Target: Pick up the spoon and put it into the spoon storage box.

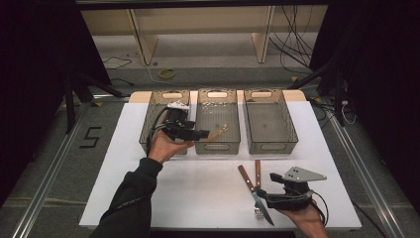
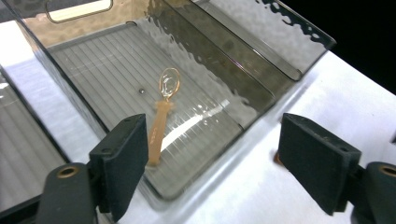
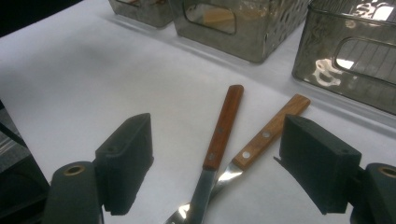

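L claw is spread wide w/ nothing btwn the pads; the spoon lies loose on the ribbed floor of the middle bin, bowl toward the far wall, handle end near the front wall. In the high view it sits near that bin's front-right. R claw also spread, empty, hovering low over the knife and fork, which lie on the white bench w/ wooden handles fanned apart and metal ends crossed.

Risks as I judge them:
- Crossed blades: if you pinch one handle and lift, the other prob. drags or flips w/ it. Separate first or grab well up the handle.
- Handles sit close; R claw is wide enough to straddle both, so you may close on 2 pcs and sort them into one bin.
- Flat cutlery on a smooth sheet: pads can skid off, or scrape the sheet.
- L claw is just over the bin's front rim; pulling back low could clip the wall and shove the bin, since the bins stand close side by side.
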A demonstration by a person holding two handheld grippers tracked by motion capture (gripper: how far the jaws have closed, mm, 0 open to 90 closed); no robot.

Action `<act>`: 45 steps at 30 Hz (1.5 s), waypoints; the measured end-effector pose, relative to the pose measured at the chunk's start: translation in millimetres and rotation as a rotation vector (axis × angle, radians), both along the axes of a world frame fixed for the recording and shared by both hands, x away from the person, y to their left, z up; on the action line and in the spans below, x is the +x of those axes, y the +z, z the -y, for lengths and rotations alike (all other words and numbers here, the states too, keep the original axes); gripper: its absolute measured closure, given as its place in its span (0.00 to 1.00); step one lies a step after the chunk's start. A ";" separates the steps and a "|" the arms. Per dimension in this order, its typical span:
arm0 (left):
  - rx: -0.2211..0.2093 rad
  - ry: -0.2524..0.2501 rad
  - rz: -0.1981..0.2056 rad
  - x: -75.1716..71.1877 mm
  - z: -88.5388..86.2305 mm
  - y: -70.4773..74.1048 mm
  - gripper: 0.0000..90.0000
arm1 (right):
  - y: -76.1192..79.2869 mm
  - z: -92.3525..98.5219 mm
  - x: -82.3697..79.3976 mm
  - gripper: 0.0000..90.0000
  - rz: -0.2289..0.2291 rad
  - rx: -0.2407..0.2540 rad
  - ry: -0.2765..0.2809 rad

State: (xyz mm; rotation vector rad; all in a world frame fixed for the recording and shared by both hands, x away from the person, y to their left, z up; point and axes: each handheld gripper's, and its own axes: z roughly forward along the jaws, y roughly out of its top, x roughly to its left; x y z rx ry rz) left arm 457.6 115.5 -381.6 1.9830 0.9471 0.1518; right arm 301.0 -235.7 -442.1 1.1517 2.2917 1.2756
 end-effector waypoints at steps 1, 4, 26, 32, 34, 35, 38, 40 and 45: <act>-0.001 -0.003 0.005 -4.5 -2.5 -0.8 0.24 | 0.3 -1.6 0.9 0.29 -0.009 -0.012 -0.002; -0.015 0.005 0.024 -17.2 -11.5 -5.0 0.22 | 1.1 -6.0 4.0 0.29 -0.026 -0.039 0.003; -0.086 0.061 0.083 -71.9 -60.6 -37.9 0.18 | 7.4 -40.1 38.9 0.31 -0.151 -0.210 0.011; -0.096 0.064 0.098 -79.2 -62.7 -42.9 0.18 | 4.9 -46.7 46.2 0.31 -0.186 -0.245 0.019; -0.098 0.058 0.100 -82.4 -63.5 -43.9 0.18 | 4.1 -48.0 48.4 0.31 -0.196 -0.255 0.022; -0.094 0.054 0.105 -83.7 -64.5 -44.5 0.18 | 3.3 -48.8 49.3 0.31 -0.203 -0.256 0.020; -0.099 0.057 0.105 -86.5 -68.1 -48.2 0.18 | 1.2 -51.2 51.5 0.32 -0.223 -0.270 0.028; -0.096 0.059 0.104 -88.2 -70.9 -51.8 0.18 | -0.2 -52.4 52.9 0.32 -0.232 -0.277 0.034; -0.095 0.054 0.109 -92.7 -76.5 -58.0 0.18 | -3.0 -55.8 55.7 0.32 -0.248 -0.300 0.042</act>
